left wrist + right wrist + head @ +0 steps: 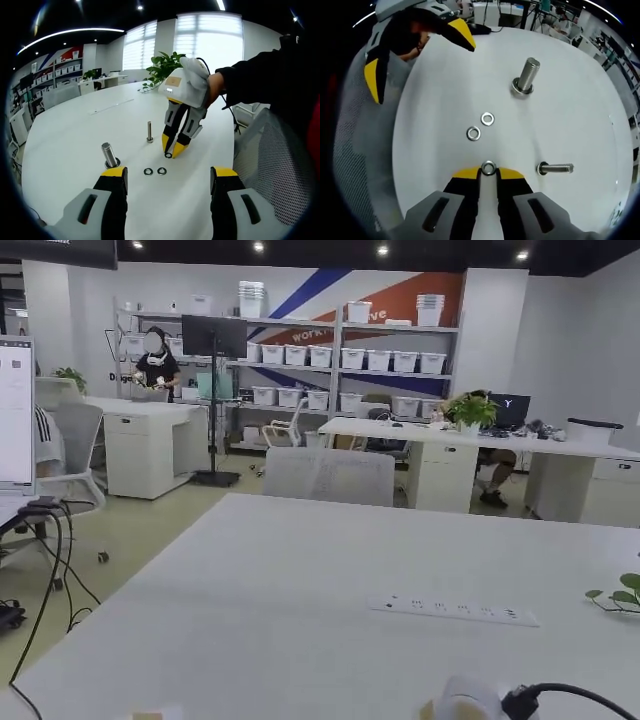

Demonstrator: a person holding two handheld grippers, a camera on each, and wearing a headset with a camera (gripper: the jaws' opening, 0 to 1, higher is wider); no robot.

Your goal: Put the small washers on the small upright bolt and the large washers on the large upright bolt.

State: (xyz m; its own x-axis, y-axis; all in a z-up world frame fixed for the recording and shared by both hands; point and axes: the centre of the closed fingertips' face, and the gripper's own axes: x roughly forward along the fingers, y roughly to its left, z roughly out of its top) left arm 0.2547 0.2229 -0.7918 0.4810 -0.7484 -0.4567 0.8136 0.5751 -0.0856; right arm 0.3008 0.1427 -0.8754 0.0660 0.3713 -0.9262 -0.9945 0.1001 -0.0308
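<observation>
My right gripper [488, 173] is shut on a small metal washer [488, 168], held low over the white table [445, 90]. Two loose washers [487, 118] [473, 133] lie flat just ahead of it. The large upright bolt [526, 77] stands beyond them, and the small upright bolt [555, 168] stands close to the right of the jaws. In the left gripper view, my left gripper [169, 172] is open with nothing between its fingers, facing the right gripper [170, 151], the large bolt [110, 155], the small bolt [149, 132] and the two loose washers [148, 171] [162, 170].
A power strip [455, 610] lies on the table [300, 590], with a plant [622, 595] at its right edge. A mesh chair [280, 165] stands by the table's near side. Desks, shelves and a person [157, 362] are far behind.
</observation>
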